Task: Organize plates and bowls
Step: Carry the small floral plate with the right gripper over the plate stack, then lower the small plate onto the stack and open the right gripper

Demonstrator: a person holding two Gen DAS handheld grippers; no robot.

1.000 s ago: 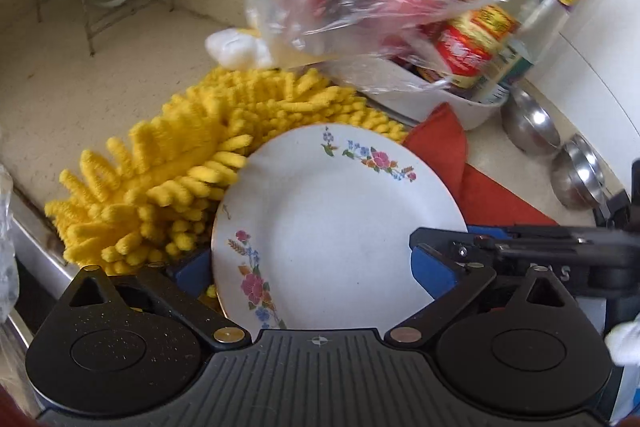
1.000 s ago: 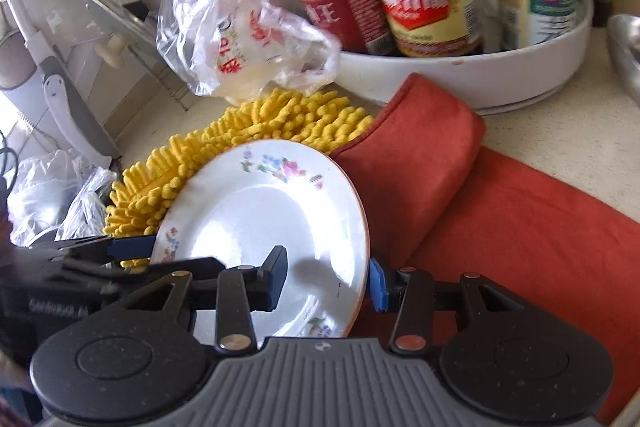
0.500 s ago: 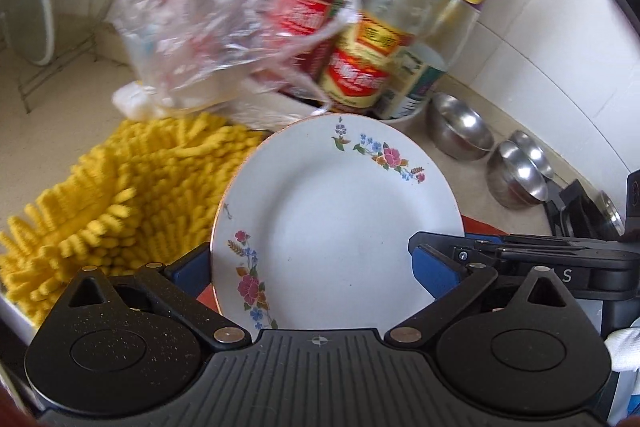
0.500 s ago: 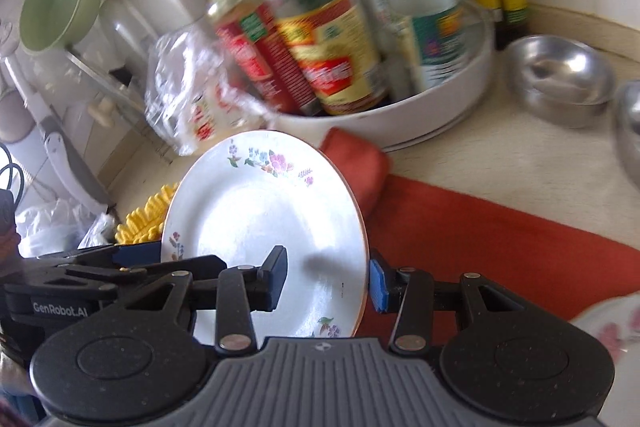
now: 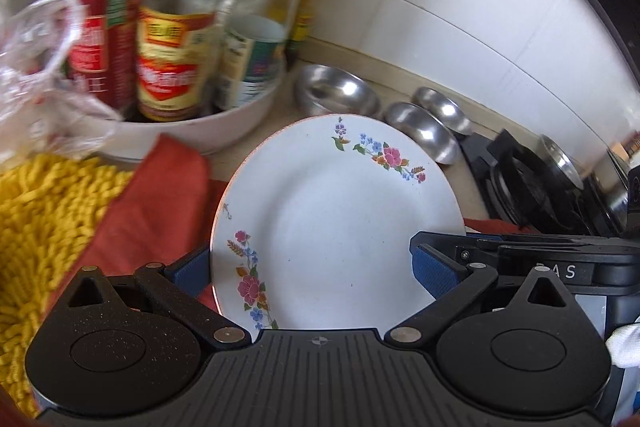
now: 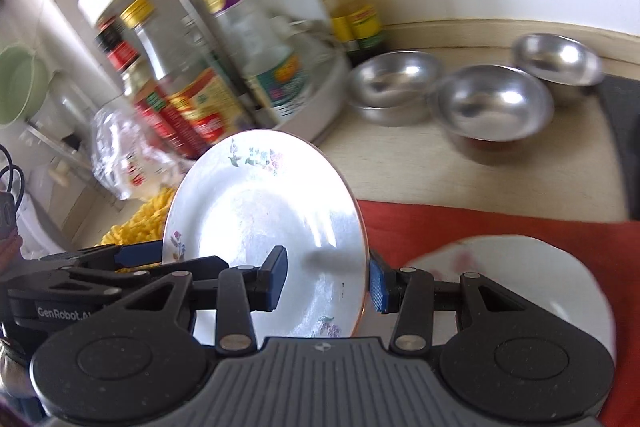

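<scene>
Both grippers pinch the floral plate by opposite rims, tilted above the red cloth: left gripper, right gripper. A second plate lies blurred, partly hidden.

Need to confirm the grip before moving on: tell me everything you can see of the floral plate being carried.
The floral plate is white, glossy, ceramic-looking, with a thin orange rim line and flower sprigs around its border. It looks clean and whole. It is tilted up, off the counter. The left hand-held gripper clamps one edge; the right hand-held gripper clamps the opposite edge.
</scene>
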